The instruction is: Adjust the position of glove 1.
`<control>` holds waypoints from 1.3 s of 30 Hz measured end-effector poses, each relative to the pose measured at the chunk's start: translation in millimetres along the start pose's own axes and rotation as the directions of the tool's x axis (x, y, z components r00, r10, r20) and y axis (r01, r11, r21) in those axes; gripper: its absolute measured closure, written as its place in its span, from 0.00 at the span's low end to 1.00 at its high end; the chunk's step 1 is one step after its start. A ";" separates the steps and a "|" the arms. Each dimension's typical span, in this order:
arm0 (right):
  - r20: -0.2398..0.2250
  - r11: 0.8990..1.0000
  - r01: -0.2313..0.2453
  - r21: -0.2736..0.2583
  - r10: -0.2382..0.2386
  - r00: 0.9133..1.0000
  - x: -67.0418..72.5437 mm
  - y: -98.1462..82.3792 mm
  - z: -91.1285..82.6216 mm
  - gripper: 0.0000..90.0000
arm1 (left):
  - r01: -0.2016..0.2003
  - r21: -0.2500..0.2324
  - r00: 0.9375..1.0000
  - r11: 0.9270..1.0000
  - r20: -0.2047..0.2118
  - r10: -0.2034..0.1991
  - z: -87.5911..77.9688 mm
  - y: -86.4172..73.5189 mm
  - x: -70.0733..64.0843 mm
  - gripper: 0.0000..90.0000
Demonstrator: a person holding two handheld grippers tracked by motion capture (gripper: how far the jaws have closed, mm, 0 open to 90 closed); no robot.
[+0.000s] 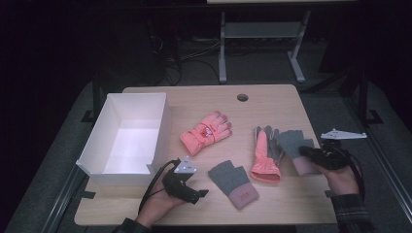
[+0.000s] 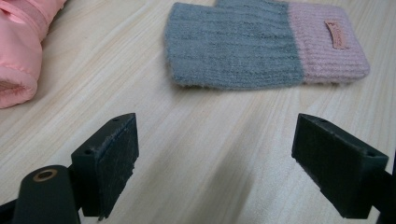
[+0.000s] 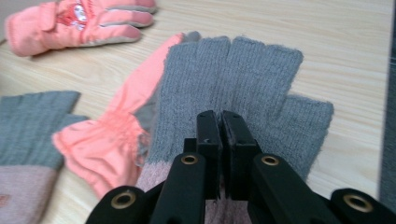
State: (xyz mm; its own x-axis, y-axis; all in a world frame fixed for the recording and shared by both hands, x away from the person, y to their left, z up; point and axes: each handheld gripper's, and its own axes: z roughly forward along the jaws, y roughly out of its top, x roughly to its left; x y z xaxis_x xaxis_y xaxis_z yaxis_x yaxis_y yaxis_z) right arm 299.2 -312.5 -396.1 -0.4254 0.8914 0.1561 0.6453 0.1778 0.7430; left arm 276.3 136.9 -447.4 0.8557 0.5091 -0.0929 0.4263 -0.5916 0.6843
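Two grey fingerless knit gloves with pink cuffs lie on the wooden table (image 1: 272,102). My right gripper (image 1: 305,151) (image 3: 222,122) is shut on the right-hand grey glove (image 1: 291,141) (image 3: 243,79), pinching its knit near the middle. The other grey glove (image 1: 233,182) (image 2: 233,46) lies flat at the front centre. My left gripper (image 1: 200,194) (image 2: 215,140) stands open just left of it, jaws wide apart over bare wood. One pink ski glove (image 1: 206,131) (image 3: 79,23) lies mid-table. A second pink ski glove (image 1: 265,155) (image 3: 121,121) lies partly under the right grey glove's edge.
An open white box (image 1: 160,136) stands at the table's left side, close to my left hand. A pink glove cuff (image 2: 18,46) lies at the left edge of the left gripper view. A round cable hole (image 1: 242,97) sits near the far edge.
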 end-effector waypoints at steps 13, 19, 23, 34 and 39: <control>-0.096 0.998 0.067 0.017 -0.065 0.993 42.4 6.6 10.4 0.96 | 0.003 -0.002 1.000 1.000 -0.001 -0.003 1.2 0.4 -0.8 0.16; -0.143 0.997 0.075 0.024 -0.071 0.987 59.3 7.4 16.6 0.96 | 0.003 -0.002 1.000 1.000 -0.002 -0.003 0.9 0.1 -0.6 0.16; -0.169 0.995 0.096 0.029 -0.090 0.981 72.5 7.8 21.9 0.96 | -0.002 0.008 1.000 1.000 -0.001 0.002 1.0 0.6 -0.6 0.16; -0.216 0.990 0.139 0.032 -0.129 0.968 99.3 8.6 37.0 0.96 | -0.002 0.012 1.000 1.000 -0.002 0.003 1.2 0.7 -0.6 0.16; -0.242 0.987 0.153 0.045 -0.138 0.960 117.0 8.7 44.6 0.96 | -0.001 0.016 1.000 1.000 0.003 0.001 1.5 0.6 -1.2 0.16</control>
State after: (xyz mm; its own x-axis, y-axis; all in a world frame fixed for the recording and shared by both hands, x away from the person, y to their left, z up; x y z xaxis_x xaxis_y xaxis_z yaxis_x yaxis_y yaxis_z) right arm 283.3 -188.1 -400.4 -0.6510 0.7308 0.2054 0.6009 0.3307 0.7277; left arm 276.0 135.0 -448.0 0.8569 0.5068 -0.0947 0.4304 -0.6021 0.6725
